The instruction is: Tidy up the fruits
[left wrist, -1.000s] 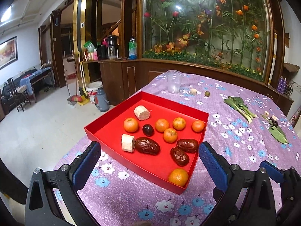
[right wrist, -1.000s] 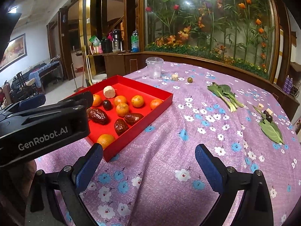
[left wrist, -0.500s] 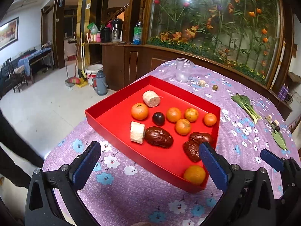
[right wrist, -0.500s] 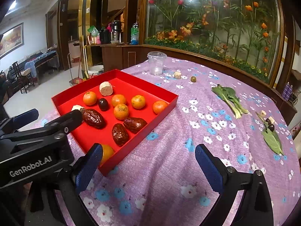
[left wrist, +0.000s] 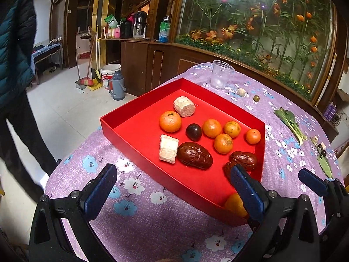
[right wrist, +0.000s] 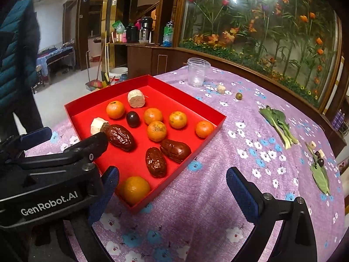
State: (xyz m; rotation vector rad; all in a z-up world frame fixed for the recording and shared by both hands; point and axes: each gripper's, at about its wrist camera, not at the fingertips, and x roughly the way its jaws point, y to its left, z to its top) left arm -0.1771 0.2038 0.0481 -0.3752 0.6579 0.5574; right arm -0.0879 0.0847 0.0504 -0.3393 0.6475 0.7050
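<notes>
Two claws, left claw (left wrist: 173,184) and right claw (right wrist: 172,187), hung released and empty above the purple floral worktop (right wrist: 218,196). Red tray (right wrist: 216,118) sat on it, holding six oranges (right wrist: 156,131), three dates (right wrist: 156,162), one dark plum (right wrist: 133,119).

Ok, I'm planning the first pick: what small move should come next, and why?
Probably ease the open, empty left hand-held gripper forward over the red tray toward the nearest date; it hangs short of the tray's near wall.
</notes>
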